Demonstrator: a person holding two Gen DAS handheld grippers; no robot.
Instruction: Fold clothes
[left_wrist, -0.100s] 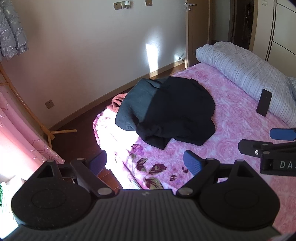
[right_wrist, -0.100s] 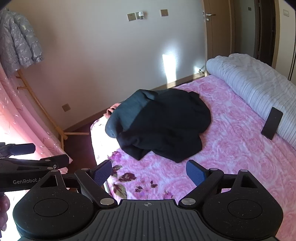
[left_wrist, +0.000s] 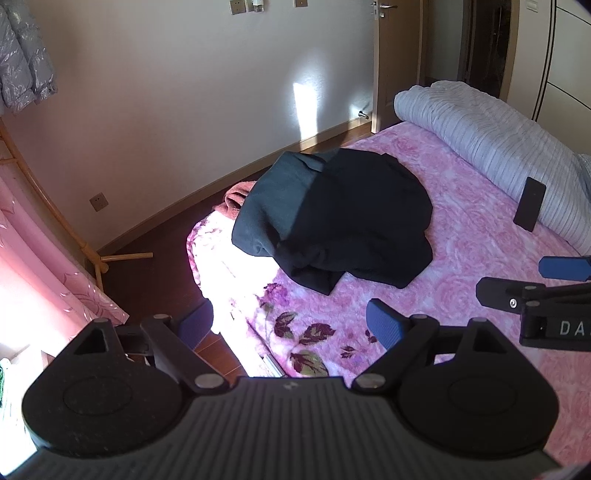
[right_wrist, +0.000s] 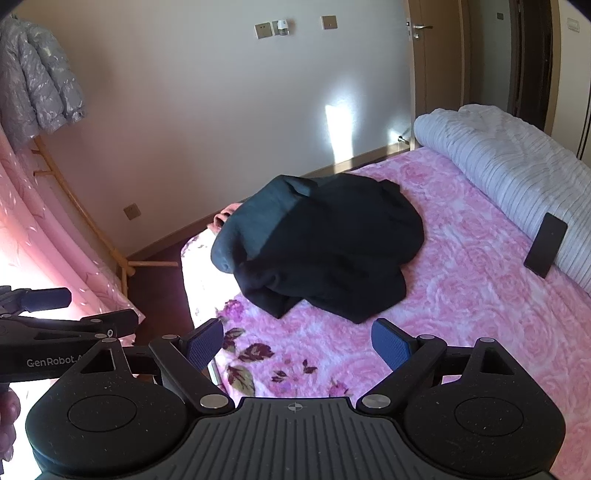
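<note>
Pink curtain (left_wrist: 48, 258) at frame left; left gripper (left_wrist: 290, 323), jaws spread and empty, bottom centre; dark garment (left_wrist: 340, 218) crumpled mid-frame on the bed (left_wrist: 461, 236); right gripper (right_wrist: 297, 343), jaws likewise spread; black phone (left_wrist: 529, 208) at right.
</note>
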